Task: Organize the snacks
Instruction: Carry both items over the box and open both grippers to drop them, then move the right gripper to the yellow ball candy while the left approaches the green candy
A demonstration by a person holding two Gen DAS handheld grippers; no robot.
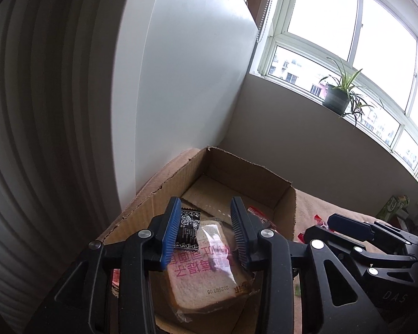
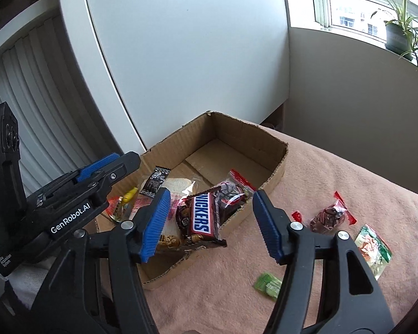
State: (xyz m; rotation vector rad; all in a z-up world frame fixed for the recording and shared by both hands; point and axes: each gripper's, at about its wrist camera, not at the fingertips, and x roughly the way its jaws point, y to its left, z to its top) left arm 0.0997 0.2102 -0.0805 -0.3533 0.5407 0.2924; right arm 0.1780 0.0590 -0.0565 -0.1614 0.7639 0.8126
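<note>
Snickers bar (image 2: 200,217) lies in cardboard box (image 2: 276,172), clear of right gripper (image 2: 211,222), jaws apart. Left gripper (image 1: 206,233) is spread over bread pack (image 1: 209,272), not pinching. Lift both straight out, avoiding the box wall.

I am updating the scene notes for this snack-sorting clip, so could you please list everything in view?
cardboard box: one, brown, open-topped, on the blanket by the white panel
Snickers bar: one, brown, leaning over the box's near wall
bread pack: one, clear wrap with pink print, in the box
black sachet: one, in the box
red-edged chocolate packs: two, one in the box, one on the blanket
green candy: one, on the blanket
green-orange packet: one, on the blanket
blanket: one, pink
potted plant: one, green, on the windowsill
left gripper: jaws apart over the bread
right gripper: jaws apart around the Snickers
</note>
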